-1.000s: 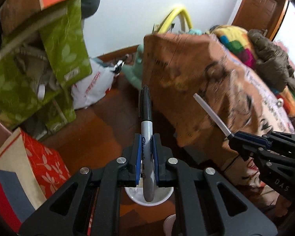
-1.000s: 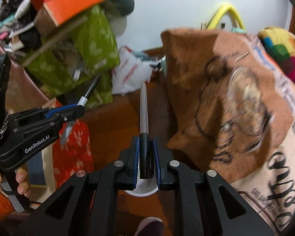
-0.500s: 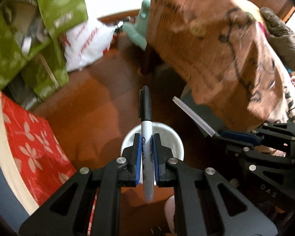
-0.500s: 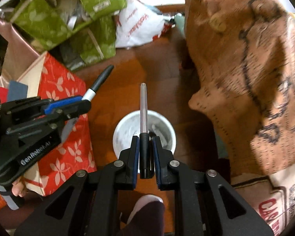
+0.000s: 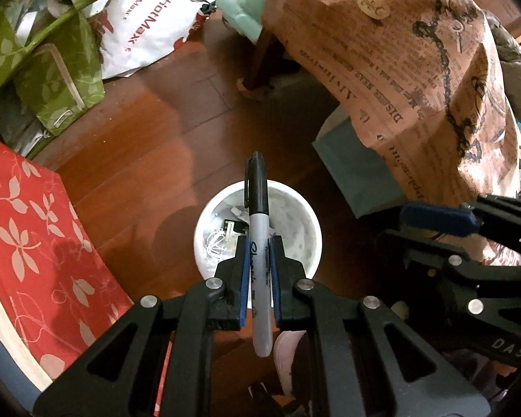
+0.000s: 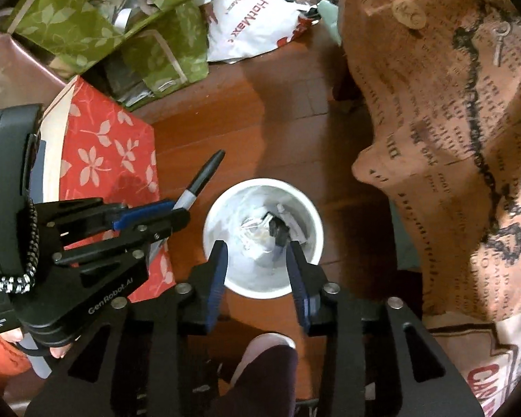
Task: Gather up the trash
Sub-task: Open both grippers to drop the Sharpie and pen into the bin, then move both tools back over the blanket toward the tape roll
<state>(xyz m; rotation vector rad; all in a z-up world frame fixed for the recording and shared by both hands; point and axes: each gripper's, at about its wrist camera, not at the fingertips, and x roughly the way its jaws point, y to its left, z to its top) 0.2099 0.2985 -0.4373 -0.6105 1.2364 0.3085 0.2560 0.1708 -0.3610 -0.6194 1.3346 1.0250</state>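
— Fingers first: what are yours doing?

— My left gripper is clenched on a Sharpie marker, blue pads pressing its grey barrel from both sides, black cap pointing forward. My right gripper is spread wide with nothing between its fingers.

— And what sits just past them?

— A white bin, round and standing on the wooden floor. In both wrist views it lies directly beyond my fingertips. The marker's capped end hangs over its opening in the left view.

— Anything in the bin?

— Yes: pale crumpled scraps and a dark piece near the middle, blurred in the right view. I cannot tell exactly what that piece is.

— Where are your two grippers relative to each other?

— Side by side, near but apart. From the right wrist I see the left one at my left, marker angling up and away.

— And around the bin?

— To the left, a red box with white leaf print. To the right, a brown printed cloth draped over furniture, with a teal box under its edge.

— Farther out?

— Green leaf-patterned bags and a white HotMax bag lie at the back.
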